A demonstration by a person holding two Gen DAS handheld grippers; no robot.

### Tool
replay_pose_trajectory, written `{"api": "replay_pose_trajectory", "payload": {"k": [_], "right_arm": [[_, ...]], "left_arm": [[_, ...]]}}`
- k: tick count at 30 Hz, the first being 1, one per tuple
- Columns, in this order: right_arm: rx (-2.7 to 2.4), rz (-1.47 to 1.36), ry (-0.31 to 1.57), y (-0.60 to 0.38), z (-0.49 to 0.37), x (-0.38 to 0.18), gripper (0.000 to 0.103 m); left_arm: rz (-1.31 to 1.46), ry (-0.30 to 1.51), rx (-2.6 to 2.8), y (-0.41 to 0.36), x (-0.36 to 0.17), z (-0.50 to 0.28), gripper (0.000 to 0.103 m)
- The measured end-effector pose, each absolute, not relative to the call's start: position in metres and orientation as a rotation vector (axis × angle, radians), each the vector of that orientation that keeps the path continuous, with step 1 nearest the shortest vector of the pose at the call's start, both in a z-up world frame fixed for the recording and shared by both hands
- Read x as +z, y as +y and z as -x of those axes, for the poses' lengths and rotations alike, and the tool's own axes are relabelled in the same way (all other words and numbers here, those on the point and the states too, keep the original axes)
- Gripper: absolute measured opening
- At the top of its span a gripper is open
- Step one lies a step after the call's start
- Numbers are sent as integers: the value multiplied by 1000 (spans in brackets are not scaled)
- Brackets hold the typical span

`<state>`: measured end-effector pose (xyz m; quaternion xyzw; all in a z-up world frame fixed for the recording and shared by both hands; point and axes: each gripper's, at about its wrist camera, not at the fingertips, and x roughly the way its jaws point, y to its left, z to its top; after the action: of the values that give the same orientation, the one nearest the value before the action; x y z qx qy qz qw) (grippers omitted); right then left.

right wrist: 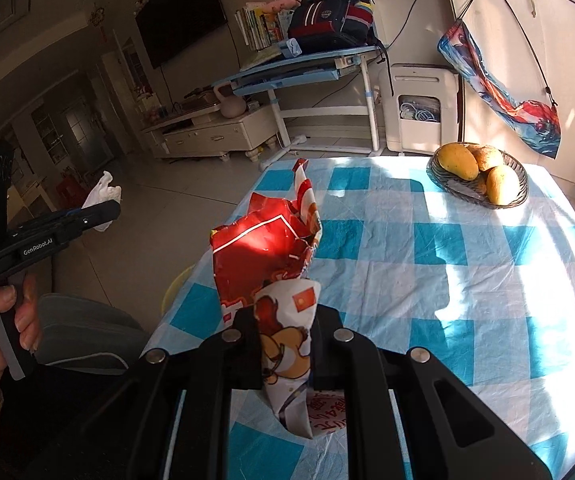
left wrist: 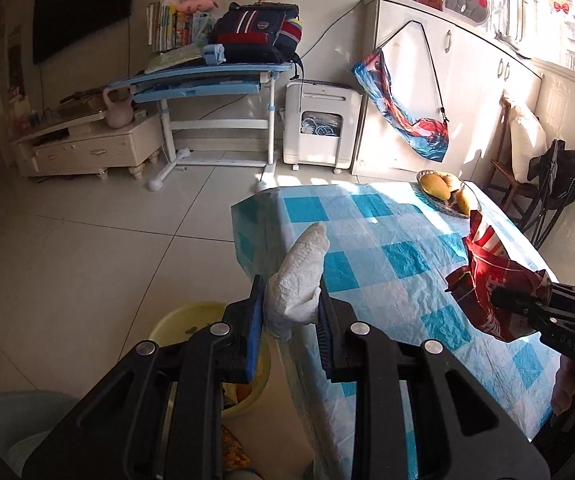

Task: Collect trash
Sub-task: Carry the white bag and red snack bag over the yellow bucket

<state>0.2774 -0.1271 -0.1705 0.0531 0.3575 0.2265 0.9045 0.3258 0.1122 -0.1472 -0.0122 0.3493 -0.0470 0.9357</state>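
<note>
A table (right wrist: 467,280) under a blue and white checked cloth (right wrist: 367,208) stands on a pale tiled floor (left wrist: 107,240); sun falls across the cloth. Near its far corner sits 1 shallow dark basket (right wrist: 519,196) holding yellow fruit (right wrist: 457,160); the rest of the cloth in view is bare and wrinkled. On the floor just beside the table's near edge stands 1 yellow bin (left wrist: 175,320).

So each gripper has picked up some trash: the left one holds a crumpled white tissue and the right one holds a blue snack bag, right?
Nearly. The left gripper does hold the crumpled white tissue, but the snack bag clamped in the right gripper is red and white, not blue. The right wrist view shows it plainly; the blue you noticed is the checked tablecloth beneath.
</note>
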Motion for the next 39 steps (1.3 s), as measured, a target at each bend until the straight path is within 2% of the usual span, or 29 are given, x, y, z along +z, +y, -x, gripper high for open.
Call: {"api": "replay_pose_trajectory", "payload": {"k": [10,15,20,35,37,39], "right_arm": [[496,61,625,-82,-257,-168,14],[498,61,608,-66,-263,-168,14],[504,49,581,-34,-274,-172,14],[577,207,569,43,-300,-184,14],[580,214,573,48,-303,-186,14],[583,222,581,53,-305,-189,14]], "left_arm": [[36,654,-28,124,-142,-322,22],[94,711,-49,139,-149,-353,22],[191,776,30,185,-173,-379,22],[209,837,148,230,-211,-410,23],[213,850,149,232,-216,-414,26],[213,874,159,234,-221,-419,47]]}}
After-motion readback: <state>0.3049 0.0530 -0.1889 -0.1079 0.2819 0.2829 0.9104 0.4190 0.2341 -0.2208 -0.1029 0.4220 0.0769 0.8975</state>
